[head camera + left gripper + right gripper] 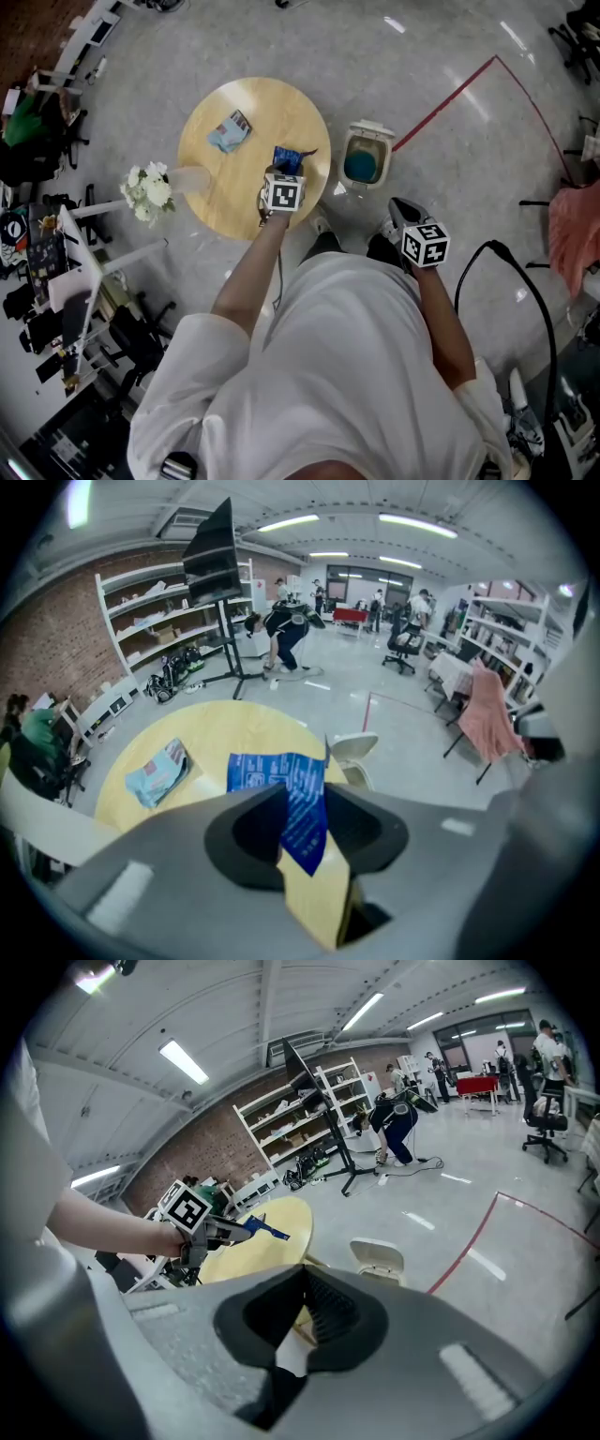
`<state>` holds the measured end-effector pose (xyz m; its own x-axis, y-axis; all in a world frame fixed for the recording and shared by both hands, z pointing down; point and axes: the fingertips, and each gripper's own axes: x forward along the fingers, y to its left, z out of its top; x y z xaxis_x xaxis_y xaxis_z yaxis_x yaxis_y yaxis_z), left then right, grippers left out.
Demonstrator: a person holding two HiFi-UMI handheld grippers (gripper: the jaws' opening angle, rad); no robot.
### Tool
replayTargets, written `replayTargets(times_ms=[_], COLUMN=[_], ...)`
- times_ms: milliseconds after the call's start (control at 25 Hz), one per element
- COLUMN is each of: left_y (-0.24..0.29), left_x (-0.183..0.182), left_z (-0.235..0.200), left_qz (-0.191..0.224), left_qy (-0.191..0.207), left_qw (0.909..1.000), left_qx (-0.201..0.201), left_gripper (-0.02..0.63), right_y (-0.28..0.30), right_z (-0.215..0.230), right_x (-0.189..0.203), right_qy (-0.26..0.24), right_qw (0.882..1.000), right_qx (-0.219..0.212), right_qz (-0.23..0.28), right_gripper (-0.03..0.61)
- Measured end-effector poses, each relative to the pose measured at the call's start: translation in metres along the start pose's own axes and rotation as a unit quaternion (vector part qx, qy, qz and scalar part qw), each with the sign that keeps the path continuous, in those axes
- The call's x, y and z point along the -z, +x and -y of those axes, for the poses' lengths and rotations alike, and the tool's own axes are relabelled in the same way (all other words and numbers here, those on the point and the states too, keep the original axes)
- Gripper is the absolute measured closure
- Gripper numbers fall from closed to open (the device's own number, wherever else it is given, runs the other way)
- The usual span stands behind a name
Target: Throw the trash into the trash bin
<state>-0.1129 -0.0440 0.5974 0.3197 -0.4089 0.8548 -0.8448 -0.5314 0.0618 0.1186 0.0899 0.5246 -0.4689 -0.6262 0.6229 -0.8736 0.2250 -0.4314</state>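
A dark blue wrapper [277,774] hangs pinched between the jaws of my left gripper [302,799], which is shut on it. In the head view that gripper [282,174] holds the wrapper [287,157] over the right edge of the round wooden table [214,187]. A light blue wrapper [230,132] lies on the tabletop at the far left. The white trash bin [366,157], lid open and blue inside, stands on the floor just right of the table. My right gripper [399,209] hovers below the bin, shut and holding nothing; its own view shows the bin [377,1260].
A bunch of white flowers [147,190] stands at the table's left edge. Chairs and desks [56,309] crowd the left side. A red line [445,98] runs across the floor past the bin. A black cable [534,309] loops at the right.
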Motion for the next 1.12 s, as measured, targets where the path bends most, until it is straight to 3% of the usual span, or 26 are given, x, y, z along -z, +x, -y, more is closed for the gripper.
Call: replayTargets(times_ms=[680,1120], left_y=[0.03,0.046], left_x=[-0.021,-0.024], left_z=[0.064,0.104], left_qz=[0.003,-0.01], left_qy=[0.031,0.028], left_qw=[0.9994,0.9991], left_qx=[0.015,0.03], left_gripper=[0.482,0.482], right_y=[-0.034,-0.05], right_z=[0.049,0.079], right_x=[0.004,0.015], right_qy=[0.022,0.028], right_qw=[1.0,0.999], right_qx=[0.017,0.023], right_qz=[0.006,-0.006], right_gripper=[0.578,0.578])
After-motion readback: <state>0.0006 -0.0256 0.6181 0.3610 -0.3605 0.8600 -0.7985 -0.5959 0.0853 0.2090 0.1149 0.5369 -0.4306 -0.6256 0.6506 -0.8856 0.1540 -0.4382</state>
